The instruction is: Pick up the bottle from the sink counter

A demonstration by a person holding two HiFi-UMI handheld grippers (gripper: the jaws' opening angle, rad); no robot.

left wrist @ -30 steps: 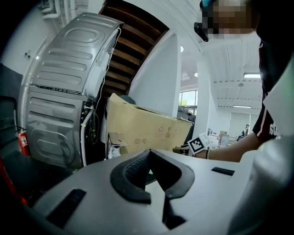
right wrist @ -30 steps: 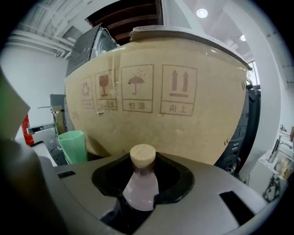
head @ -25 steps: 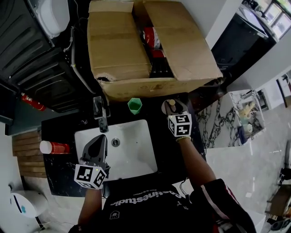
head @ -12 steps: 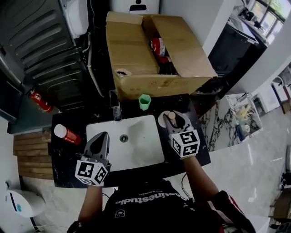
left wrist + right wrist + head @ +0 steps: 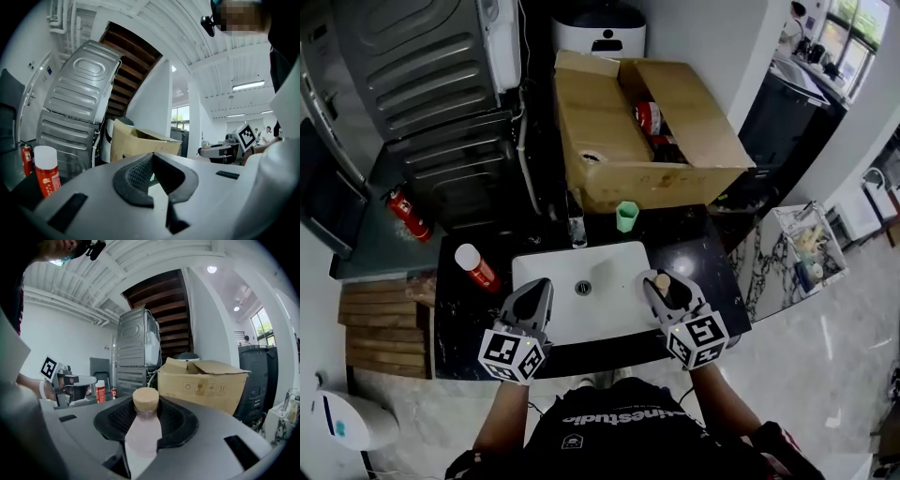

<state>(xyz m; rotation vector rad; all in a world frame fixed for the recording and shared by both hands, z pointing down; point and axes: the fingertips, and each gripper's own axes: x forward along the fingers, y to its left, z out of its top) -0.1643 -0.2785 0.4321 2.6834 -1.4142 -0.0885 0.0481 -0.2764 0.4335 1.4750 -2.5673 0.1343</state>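
Nearest me, I have the right tongs (image 5: 147, 412) clamped on the bottle (image 5: 140, 432). Both pads press on its pale body just under the cork-coloured cap, and the bottle stands upright between them. From the head view, the bottle sits in those tongs over the right-hand rim of the sink (image 5: 546, 281), close to the front edge of the worktop (image 5: 717, 272).

My left tongs (image 5: 540, 286) are level with the right pair, over the left side of the sink. Their tips are together and there is nothing between them.

On the left end of the worktop, well apart from both pairs of tongs, a red can (image 5: 476, 267) with a white cap lies tilted. At the back of the sink the tap (image 5: 576, 227) stands upright. Just to its right a green cup (image 5: 626, 217) sits on the rear strip of the worktop.

Behind the cup and tap is an open cardboard box (image 5: 609, 141) with its flaps spread, and I can see red items inside it. Further left, beyond the worktop, a fire extinguisher (image 5: 405, 212) lies beside a grey ribbed metal panel (image 5: 431, 66).
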